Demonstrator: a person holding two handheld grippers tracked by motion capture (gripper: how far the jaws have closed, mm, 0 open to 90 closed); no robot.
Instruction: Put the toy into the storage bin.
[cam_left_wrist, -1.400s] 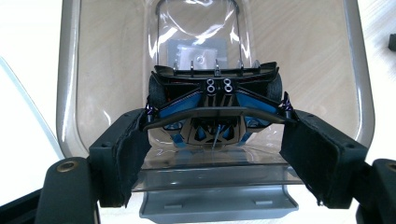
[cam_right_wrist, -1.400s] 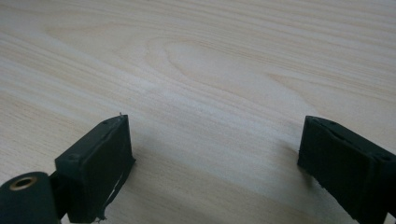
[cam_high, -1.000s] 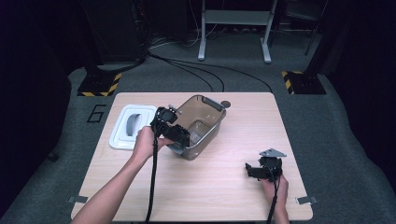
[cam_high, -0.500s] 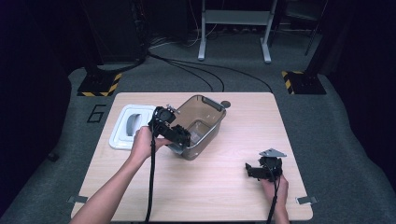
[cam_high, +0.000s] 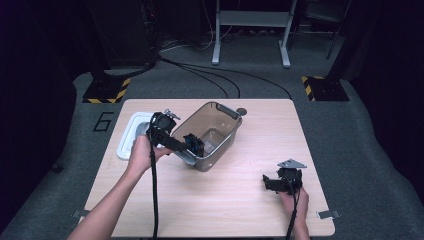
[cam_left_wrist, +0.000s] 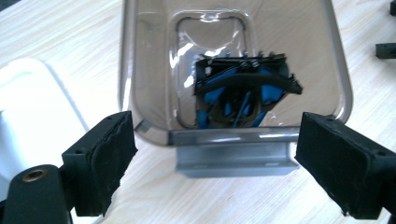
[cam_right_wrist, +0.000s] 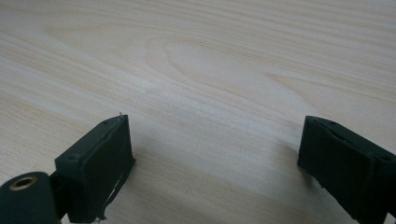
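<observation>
Plastic bin (cam_high: 212, 134): smoky, see-through, rigid and likely light — sits mid-counter (cam_high: 240, 215), beside a white lid (cam_high: 131, 135).
Contents: a black-and-blue part (cam_left_wrist: 245, 91) lies loose inside (could slide if the bin tips).
Where to hold: grey end handle (cam_left_wrist: 236, 161) or the stiff rim; walls look slippery.
Left tool (cam_left_wrist: 219, 154): jaws have just been opening — wide now, nothing between them, just short of the handle.
Right tool (cam_high: 275, 182): wide, empty, low over bare wood.

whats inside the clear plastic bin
Inside the clear plastic bin lies one black and blue object, resting on the bottom near the grey handle. Glare and the tinted wall blur its details.
</observation>
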